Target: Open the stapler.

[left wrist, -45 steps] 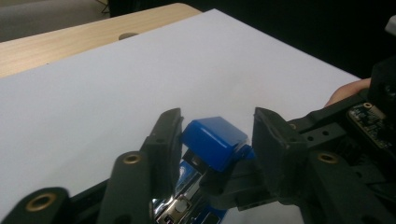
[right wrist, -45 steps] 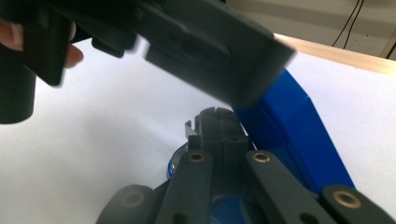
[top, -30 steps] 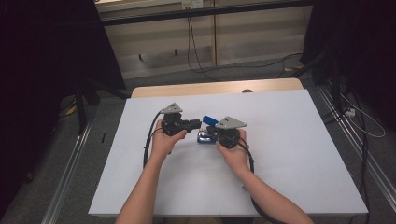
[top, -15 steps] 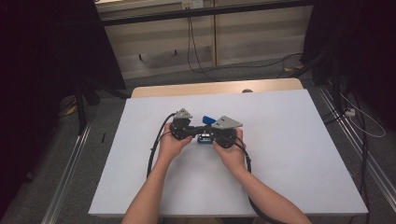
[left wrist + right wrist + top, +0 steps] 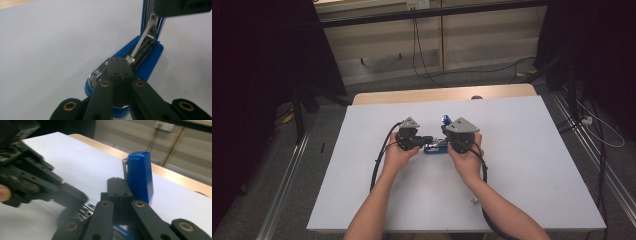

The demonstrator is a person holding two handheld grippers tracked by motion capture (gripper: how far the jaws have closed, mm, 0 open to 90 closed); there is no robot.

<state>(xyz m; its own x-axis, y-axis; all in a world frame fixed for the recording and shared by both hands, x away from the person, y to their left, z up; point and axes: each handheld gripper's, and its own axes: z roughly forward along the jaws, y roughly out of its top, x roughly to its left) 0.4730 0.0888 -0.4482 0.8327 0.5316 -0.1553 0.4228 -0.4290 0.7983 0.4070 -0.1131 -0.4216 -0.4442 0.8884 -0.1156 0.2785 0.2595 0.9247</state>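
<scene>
At mid-tabletop (image 5: pixel 362 200), both clenched grippers meet: left gripper (image 5: pixel 428 140) pins the stapler (image 5: pixel 435 147) base, right gripper (image 5: pixel 447 131) props its lid.

A white tabletop (image 5: pixel 532 165) stood in the middle of the room, with a strip of pale wood (image 5: pixel 412 96) showing along its far edge. Grey carpet (image 5: pixel 332 115) covered the floor around it. Beyond the tabletop ran a low beige wall panel (image 5: pixel 482 45), with black cables (image 5: pixel 422 60) hanging down it and trailing across the floor. Dark curtains (image 5: pixel 257 65) closed off the left and right sides. Metal rails (image 5: pixel 287 185) lay on the floor along both sides. Light fell evenly from above.
</scene>
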